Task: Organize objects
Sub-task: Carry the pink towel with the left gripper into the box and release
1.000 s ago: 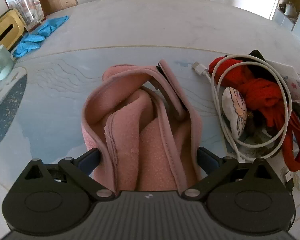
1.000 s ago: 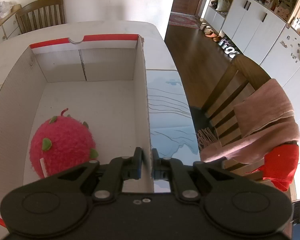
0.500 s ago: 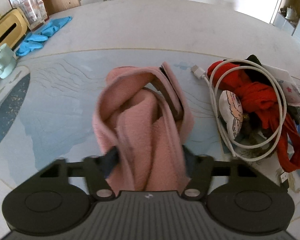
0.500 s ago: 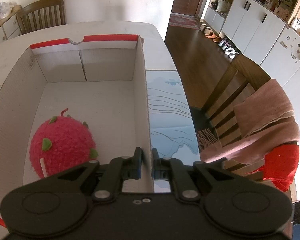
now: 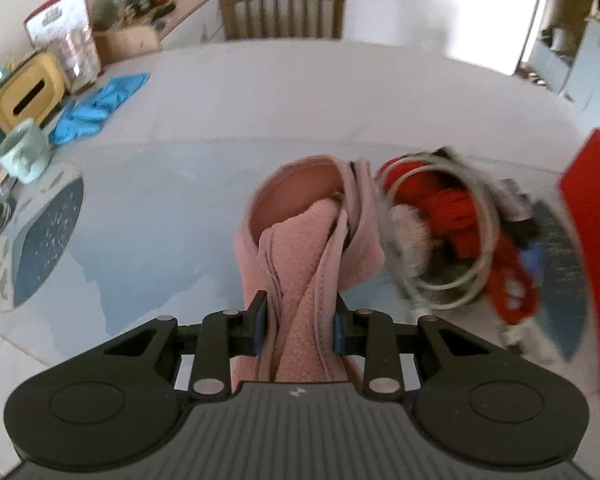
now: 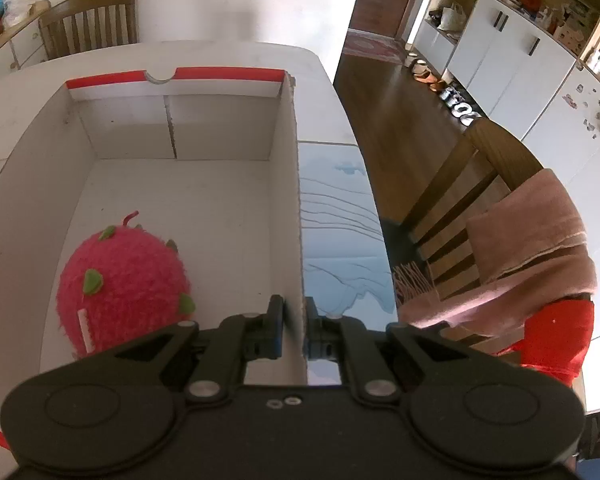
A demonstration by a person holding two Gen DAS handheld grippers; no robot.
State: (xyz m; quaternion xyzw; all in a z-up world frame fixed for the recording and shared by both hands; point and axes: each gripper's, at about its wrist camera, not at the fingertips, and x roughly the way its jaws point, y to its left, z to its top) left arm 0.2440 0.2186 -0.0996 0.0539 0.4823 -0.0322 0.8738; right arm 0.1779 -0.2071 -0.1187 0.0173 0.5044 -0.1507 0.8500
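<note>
Left gripper [image 5: 300, 320] pinching pink fleece [image 5: 304, 240]; just closed

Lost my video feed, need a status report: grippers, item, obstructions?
Left gripper just closed on pink fleece. Right gripper clamped on box wall. Cable and red cord beside fleece.

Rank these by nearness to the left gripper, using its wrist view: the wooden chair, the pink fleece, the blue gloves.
1. pink fleece, pinched in the left gripper.
2. blue gloves, far left on the table.
3. wooden chair, behind the table's far edge.
</note>
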